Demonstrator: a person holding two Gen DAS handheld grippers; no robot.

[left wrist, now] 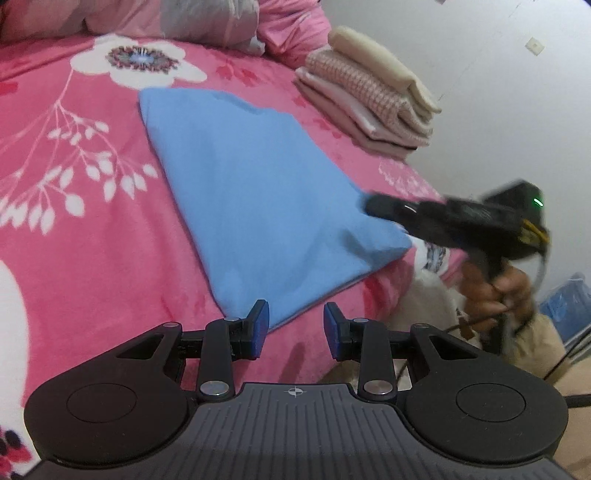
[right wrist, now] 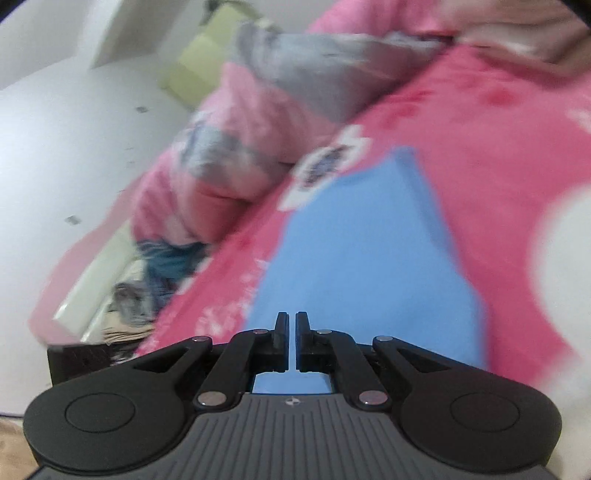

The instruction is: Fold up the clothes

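Observation:
A blue garment [left wrist: 258, 192] lies folded flat on the pink flowered blanket [left wrist: 74, 221]. My left gripper [left wrist: 295, 314] hovers at the garment's near edge. Its blue pads [left wrist: 260, 325] stand apart and nothing is between them. My right gripper [left wrist: 373, 205], held in a person's hand [left wrist: 495, 291], reaches in from the right, and its blurred tip sits at the garment's right corner. In the right wrist view the right gripper [right wrist: 291, 325] is shut over the blue garment [right wrist: 362, 258], and I see no cloth pinched between the fingers.
A stack of folded cream and checked clothes [left wrist: 369, 92] sits at the bed's far right edge. Pink and grey bedding [left wrist: 207, 22] is heaped at the back. Loose clothes [right wrist: 147, 288] lie beside the bed by the white wall. The bed edge drops off at the right.

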